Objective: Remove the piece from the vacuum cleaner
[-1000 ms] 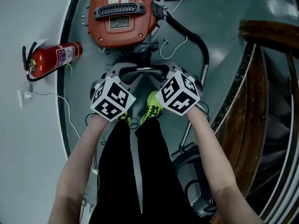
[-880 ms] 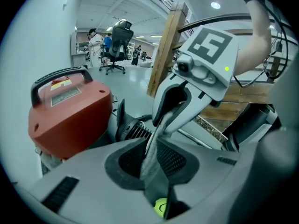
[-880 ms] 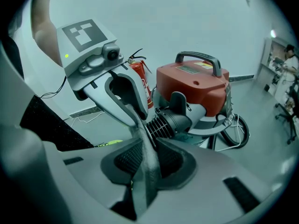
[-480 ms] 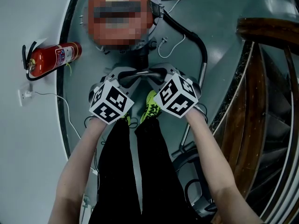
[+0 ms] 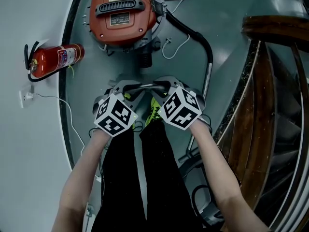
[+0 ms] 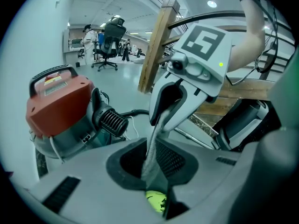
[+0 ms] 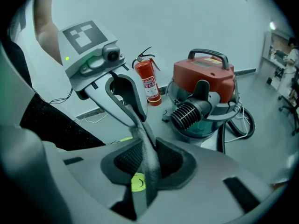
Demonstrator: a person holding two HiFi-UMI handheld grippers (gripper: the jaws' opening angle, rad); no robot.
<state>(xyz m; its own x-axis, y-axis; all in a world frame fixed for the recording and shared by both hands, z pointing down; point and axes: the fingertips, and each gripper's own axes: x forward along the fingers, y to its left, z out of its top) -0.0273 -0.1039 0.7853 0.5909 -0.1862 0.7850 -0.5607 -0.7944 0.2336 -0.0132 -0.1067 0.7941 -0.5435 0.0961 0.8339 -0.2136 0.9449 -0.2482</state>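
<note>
**Head view.** Grey-green floor (image 5: 227, 18). Red vacuum cleaner (image 5: 124, 13) at top. Fire extinguisher (image 5: 55, 59) left of the vacuum cleaner, by the pale wall. Brown wooden railing (image 5: 275, 30) to its right. Thin grey piece (image 5: 145, 86) below the vacuum cleaner, apart from it, spanning left gripper (image 5: 126, 87) and right gripper (image 5: 163, 85).

**Left gripper view.** Jaws have just been closing; pads pinch one end of the piece.

**Right gripper view.** Jaws narrow, clamped on the piece's other end.

Grey floor (image 5: 231, 13), white wall (image 5: 29, 153) w/ extinguisher (image 5: 53, 59), wooden railing (image 5: 275, 30) at right.
</note>
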